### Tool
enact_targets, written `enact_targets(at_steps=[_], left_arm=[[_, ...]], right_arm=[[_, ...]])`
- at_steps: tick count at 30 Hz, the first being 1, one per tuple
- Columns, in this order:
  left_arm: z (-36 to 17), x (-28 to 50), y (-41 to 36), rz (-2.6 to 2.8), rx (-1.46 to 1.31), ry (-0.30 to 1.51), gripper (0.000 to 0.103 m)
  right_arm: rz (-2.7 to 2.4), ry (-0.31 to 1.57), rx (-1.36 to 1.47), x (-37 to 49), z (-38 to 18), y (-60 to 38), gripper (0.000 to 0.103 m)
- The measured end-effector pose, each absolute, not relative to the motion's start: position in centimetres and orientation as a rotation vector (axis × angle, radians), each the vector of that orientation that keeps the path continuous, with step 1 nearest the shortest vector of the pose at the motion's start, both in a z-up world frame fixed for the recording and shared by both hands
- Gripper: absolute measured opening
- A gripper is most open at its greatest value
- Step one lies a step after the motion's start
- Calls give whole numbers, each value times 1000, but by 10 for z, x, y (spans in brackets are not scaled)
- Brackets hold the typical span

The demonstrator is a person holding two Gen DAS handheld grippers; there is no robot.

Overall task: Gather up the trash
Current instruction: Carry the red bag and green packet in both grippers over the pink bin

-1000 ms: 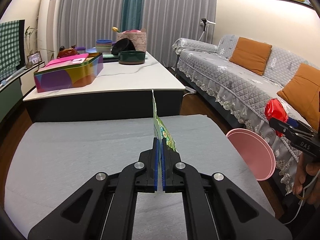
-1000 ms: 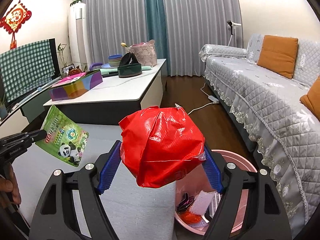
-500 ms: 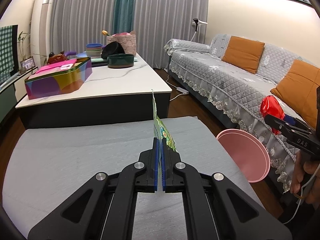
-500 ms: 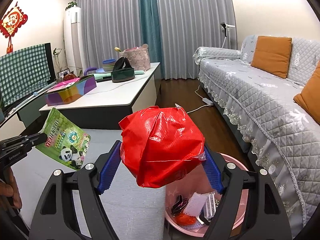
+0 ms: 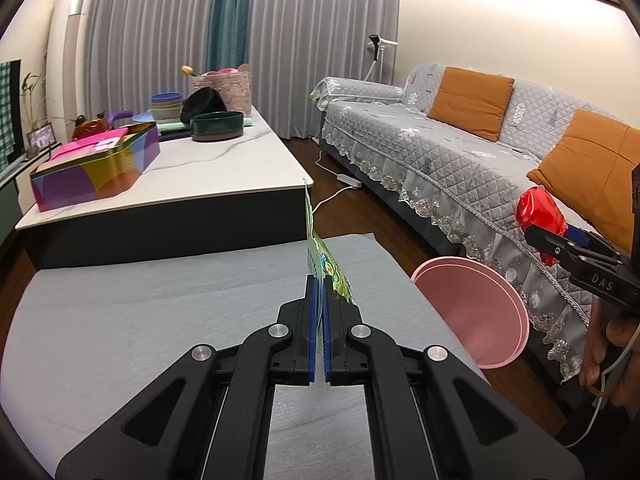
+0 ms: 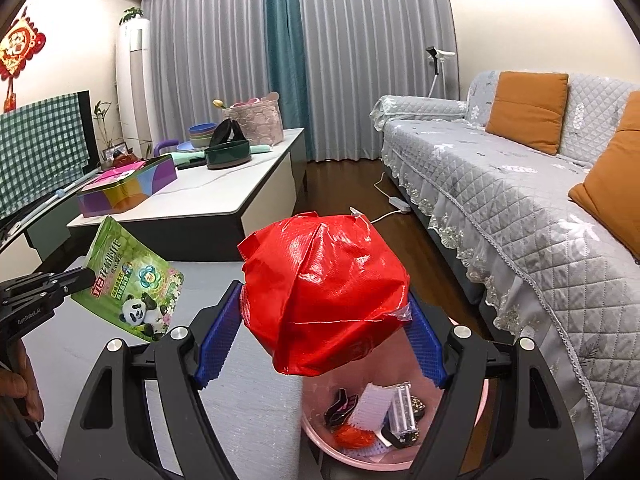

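My left gripper (image 5: 319, 300) is shut on a green panda-print snack bag (image 5: 320, 256), held edge-on above the grey table (image 5: 160, 320); the bag (image 6: 132, 280) and that gripper (image 6: 86, 278) show at the left of the right wrist view. My right gripper (image 6: 320, 328) is shut on a crumpled red plastic wrapper (image 6: 324, 292), held over the pink trash bin (image 6: 400, 462), which holds several bits of trash. In the left wrist view the right gripper (image 5: 536, 234) holds the wrapper (image 5: 538, 210) above the bin (image 5: 472, 312) at the table's right edge.
A white marble coffee table (image 5: 200, 172) behind holds a colourful tin box (image 5: 96, 168), a green bowl (image 5: 216, 126), stacked bowls and a basket. A grey sofa (image 6: 520, 200) with orange cushions runs along the right. A power strip lies on the wooden floor.
Both grippers have shifted slightly right. The red wrapper now hangs more directly over the bin, and more of the bin's inside shows. Both grips are unchanged.
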State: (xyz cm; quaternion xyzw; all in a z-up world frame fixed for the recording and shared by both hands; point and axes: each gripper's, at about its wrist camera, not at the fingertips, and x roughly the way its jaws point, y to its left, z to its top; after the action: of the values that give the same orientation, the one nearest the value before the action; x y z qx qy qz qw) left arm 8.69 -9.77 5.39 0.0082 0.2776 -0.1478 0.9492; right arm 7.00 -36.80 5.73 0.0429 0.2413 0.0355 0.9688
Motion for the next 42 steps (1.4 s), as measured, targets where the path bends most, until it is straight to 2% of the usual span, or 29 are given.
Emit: enact_targets(at_steps=[42], left_arm=[[51,119,-214,-469,90,590,2]], right_arm=[[-86,516,148,86,46,-439,75]])
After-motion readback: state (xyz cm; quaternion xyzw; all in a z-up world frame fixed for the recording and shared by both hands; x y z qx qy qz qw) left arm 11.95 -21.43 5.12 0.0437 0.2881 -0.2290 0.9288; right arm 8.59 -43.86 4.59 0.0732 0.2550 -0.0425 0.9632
